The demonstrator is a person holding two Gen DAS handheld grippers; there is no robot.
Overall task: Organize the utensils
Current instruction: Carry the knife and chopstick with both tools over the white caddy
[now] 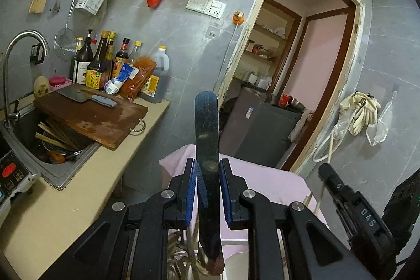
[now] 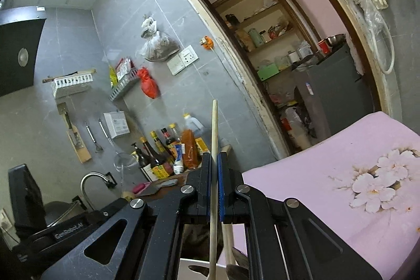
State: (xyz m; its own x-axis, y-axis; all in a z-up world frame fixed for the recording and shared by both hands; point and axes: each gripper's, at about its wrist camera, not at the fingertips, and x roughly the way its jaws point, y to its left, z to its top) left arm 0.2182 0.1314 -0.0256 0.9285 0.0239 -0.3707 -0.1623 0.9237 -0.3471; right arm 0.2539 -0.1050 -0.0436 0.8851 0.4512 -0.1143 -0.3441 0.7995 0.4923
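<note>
Left gripper (image 1: 208, 183) was clamped on a dark flat utensil handle (image 1: 206, 122), blue pads pressing both edges; handle ran up frame centre, its metal lower end dropped out of sight at bottom centre. Right gripper (image 2: 215, 175) was pinched on a pale wooden stick (image 2: 214, 138), likely a chopstick or spoon handle, tip pointing up at centre frame. Second wooden handle (image 2: 229, 240) sat just beside it below the jaws, apparently not gripped.

Progress, my read: mid-task. Both tools were loaded and held up off the surface over the pink floral cloth (image 2: 341, 175). A white holder rim (image 2: 194, 264) with more utensil ends showed at bottom of the right view, so either pulling out or about to drop in; couldn't tell which. Sink (image 1: 52, 148) at lower left still held loose chopsticks and dishes, so plenty left if those count.

Readable text: "GenRobot.AI" on the left gripper body in the right view, lower left. "DAS" on the right gripper body in the left view, lower right. Sauce bottles (image 1: 99, 62) had Chinese labels, too small to read. Cleaver (image 1: 86, 97) on the cutting board (image 1: 99, 120), no marking legible.
</note>
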